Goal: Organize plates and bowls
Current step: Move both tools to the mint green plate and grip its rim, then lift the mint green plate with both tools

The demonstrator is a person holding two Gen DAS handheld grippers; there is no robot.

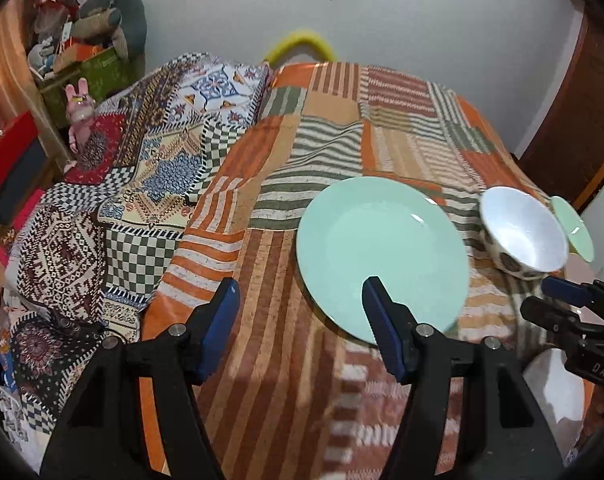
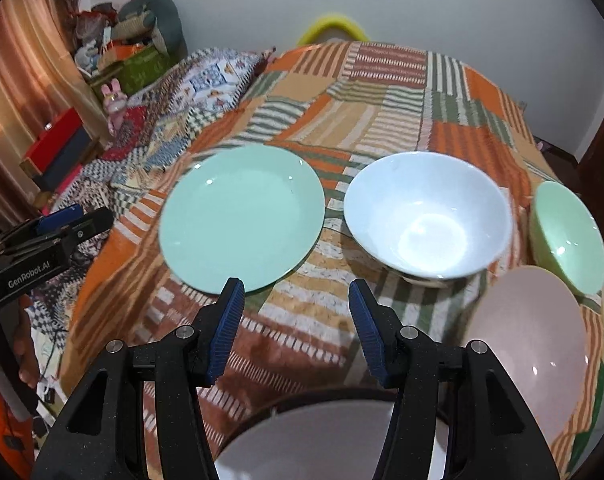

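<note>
A mint-green plate (image 1: 382,252) (image 2: 241,216) lies on the striped bedspread. A white bowl (image 1: 524,230) (image 2: 428,216) with a dark-patterned outside stands to its right. Further right are a small green bowl (image 2: 568,236) (image 1: 574,226) and a pale pink plate (image 2: 530,344). A white plate with a dark rim (image 2: 322,440) lies nearest, under the right gripper. My left gripper (image 1: 299,300) is open and empty, its right finger over the mint plate's near edge. My right gripper (image 2: 295,300) is open and empty, above the cloth between the mint plate and the white bowl.
The bed carries an orange, green and tan patchwork spread (image 1: 322,128) and a patterned quilt (image 1: 141,184) on the left. Boxes and soft toys (image 1: 89,40) stand at the far left by a curtain. A wooden door (image 1: 574,92) is on the right.
</note>
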